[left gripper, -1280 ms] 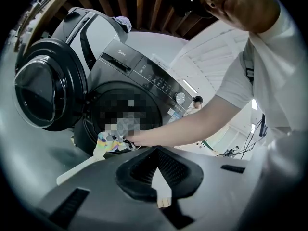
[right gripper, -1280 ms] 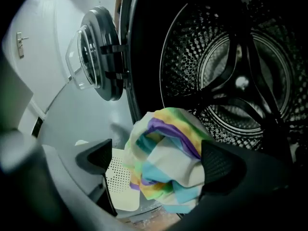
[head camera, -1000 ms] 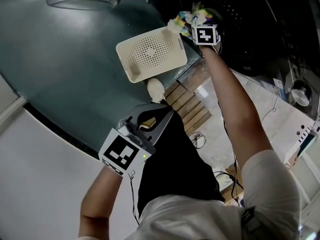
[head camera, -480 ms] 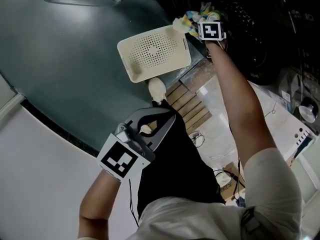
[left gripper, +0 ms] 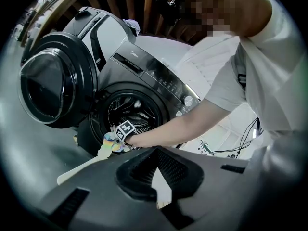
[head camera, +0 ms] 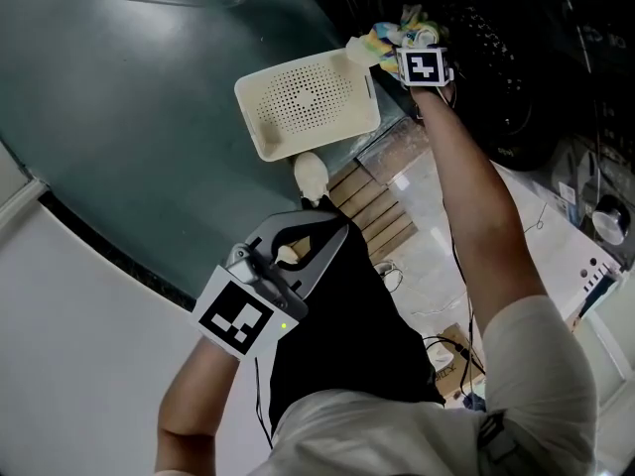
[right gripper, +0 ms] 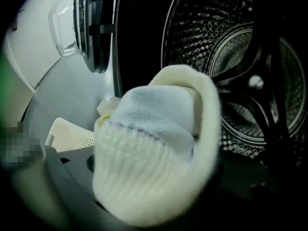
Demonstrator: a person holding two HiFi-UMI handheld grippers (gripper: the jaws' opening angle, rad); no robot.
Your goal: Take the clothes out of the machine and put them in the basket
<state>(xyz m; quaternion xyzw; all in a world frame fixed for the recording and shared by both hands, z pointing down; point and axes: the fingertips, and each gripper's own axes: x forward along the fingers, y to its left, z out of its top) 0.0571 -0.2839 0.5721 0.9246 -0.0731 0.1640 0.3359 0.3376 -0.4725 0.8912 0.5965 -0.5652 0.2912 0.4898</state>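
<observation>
Sock (right gripper: 154,143) bunched at the machine's (left gripper: 144,76) open mouth: looks soft, light, ribbed, best pinched deep through its folded middle. Right tongs (head camera: 395,46) have just been closing and clamp it. Left tongs (head camera: 332,234) rest together, empty.

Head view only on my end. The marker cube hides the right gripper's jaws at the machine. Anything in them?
Observer: Yes. The right gripper view shows a pale ribbed sock between the jaws of the right gripper; they have just been closing on it.
Operator: More laundry behind it?
Observer: None in the part of the drum that shows; the sock hides the rest.
Operator: Door out of the way?
Observer: In the left gripper view the door stands swung wide open, clear of the opening.
</observation>
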